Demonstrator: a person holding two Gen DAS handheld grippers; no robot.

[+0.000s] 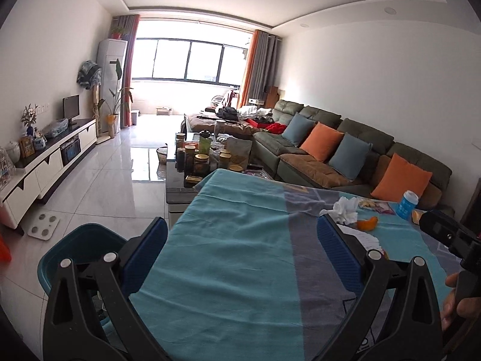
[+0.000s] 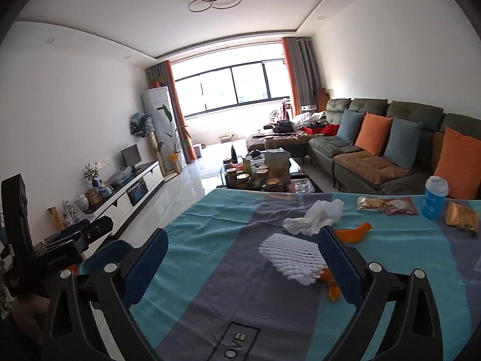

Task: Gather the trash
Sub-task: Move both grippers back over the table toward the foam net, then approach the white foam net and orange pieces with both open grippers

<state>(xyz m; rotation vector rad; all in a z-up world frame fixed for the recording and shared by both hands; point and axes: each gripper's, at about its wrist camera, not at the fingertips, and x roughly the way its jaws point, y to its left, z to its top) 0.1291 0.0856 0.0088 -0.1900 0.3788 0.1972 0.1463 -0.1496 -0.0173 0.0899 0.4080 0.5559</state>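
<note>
Trash lies on a table with a teal and grey cloth (image 2: 234, 285). A crumpled white tissue (image 2: 315, 215) (image 1: 344, 209), a white foam fruit net (image 2: 293, 255), an orange peel (image 2: 354, 234) (image 1: 368, 224) and a second peel piece (image 2: 330, 285) lie ahead of my right gripper (image 2: 243, 258), which is open and empty just short of the net. My left gripper (image 1: 243, 245) is open and empty over bare cloth, left of the trash. A teal bin (image 1: 81, 249) (image 2: 105, 255) stands on the floor off the table's left edge.
Snack packets (image 2: 386, 204), a blue cup (image 2: 434, 197) (image 1: 407, 204) and a brown packet (image 2: 461, 218) sit at the far right of the table. A coffee table with jars (image 1: 207, 156), a sofa (image 1: 345, 153), a TV cabinet (image 1: 45, 165) and a floor scale (image 1: 43, 224) are beyond.
</note>
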